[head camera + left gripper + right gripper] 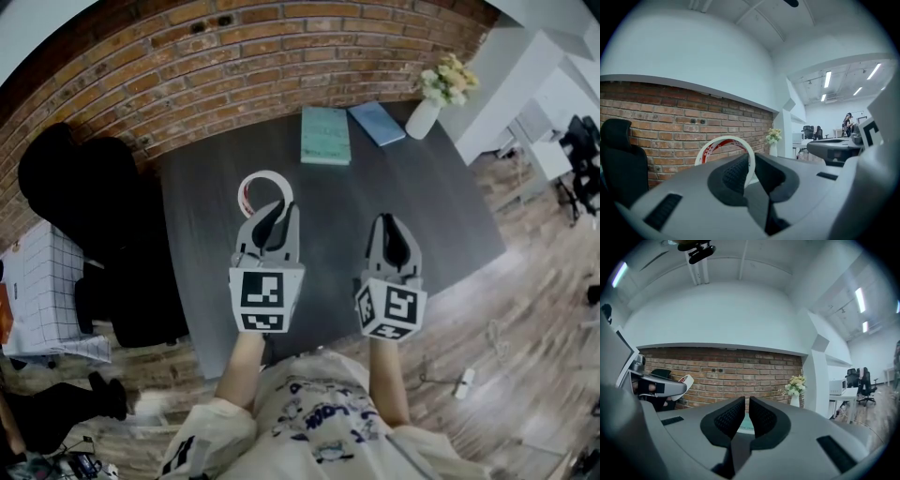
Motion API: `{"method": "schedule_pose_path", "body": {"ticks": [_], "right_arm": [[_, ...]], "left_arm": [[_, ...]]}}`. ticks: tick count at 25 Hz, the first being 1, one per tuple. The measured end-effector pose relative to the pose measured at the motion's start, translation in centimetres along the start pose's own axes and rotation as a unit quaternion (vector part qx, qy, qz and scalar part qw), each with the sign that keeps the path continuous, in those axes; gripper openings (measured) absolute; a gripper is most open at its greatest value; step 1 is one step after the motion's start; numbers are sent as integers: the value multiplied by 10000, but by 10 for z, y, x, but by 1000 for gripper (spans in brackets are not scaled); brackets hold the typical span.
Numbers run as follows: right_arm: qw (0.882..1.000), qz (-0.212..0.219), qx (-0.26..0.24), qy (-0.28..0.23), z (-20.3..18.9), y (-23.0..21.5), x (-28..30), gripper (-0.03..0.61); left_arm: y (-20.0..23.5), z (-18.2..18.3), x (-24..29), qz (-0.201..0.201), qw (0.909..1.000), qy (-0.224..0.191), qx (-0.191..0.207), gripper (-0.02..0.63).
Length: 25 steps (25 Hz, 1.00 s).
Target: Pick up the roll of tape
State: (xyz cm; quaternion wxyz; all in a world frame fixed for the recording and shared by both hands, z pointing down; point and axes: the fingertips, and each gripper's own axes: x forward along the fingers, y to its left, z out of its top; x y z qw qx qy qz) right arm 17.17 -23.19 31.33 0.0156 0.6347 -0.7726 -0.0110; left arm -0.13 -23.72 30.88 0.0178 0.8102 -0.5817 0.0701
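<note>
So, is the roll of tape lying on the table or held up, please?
Held up: the left gripper clamps the roll of tape, seen against the brick wall.

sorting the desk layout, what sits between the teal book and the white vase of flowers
A light blue flat book lies between the teal book and the white vase of flowers; the head view shows it.

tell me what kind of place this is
Probably an office or studio: a brick wall, a dark table with books and a vase of flowers, and white desks with office chairs under strip lights further back.
</note>
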Motion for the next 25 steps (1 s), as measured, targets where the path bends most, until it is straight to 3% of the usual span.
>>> {"method": "schedule_pose_path", "body": {"ticks": [25], "right_arm": [[10000, -14, -76, 19, 3, 5, 2, 29]], "left_arm": [[5, 2, 1, -44, 10000, -25, -34, 43]]}}
